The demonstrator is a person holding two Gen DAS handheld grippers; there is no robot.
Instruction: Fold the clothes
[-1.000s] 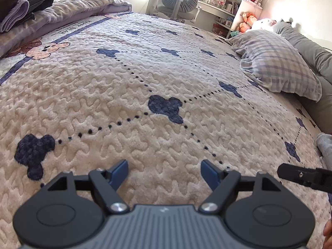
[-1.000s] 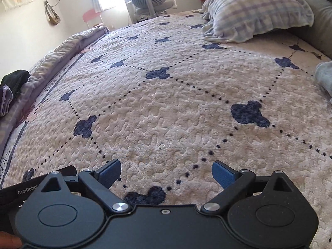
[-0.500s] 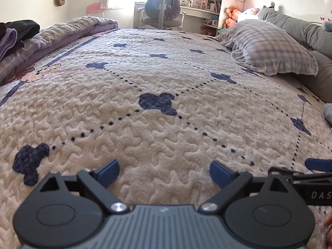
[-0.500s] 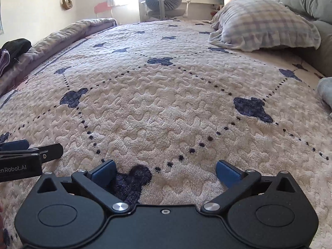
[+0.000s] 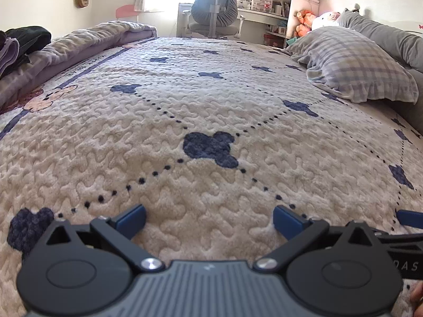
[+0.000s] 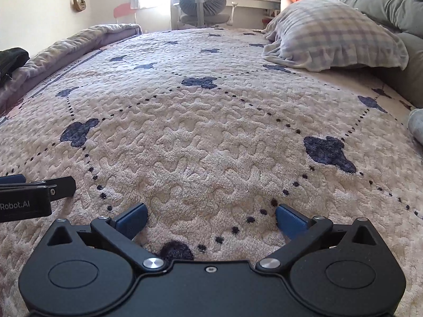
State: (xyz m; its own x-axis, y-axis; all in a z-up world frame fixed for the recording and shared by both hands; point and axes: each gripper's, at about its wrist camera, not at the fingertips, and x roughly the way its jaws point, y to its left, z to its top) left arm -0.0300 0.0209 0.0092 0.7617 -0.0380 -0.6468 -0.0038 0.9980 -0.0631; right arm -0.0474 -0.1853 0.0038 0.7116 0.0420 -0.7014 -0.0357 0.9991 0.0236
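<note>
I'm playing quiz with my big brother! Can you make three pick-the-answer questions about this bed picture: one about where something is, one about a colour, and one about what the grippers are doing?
1. Where is the checked pillow?
A. On the far right of the bed
B. On the office chair
C. Between the left gripper's fingers

2. What colour are the clover-like patches on the cream blanket?
A. Red
B. Dark blue
C. Green

3. What are the left gripper and right gripper doing?
A. Both shut on a shirt
B. One open, one shut
C. Both open, holding nothing

Answers:
1 A, it lies by the grey bolster, right of the blanket.
2 B, each patch is navy, joined by dark dotted lines.
3 C, each pair of blue pads stands wide apart over bare blanket.
</note>
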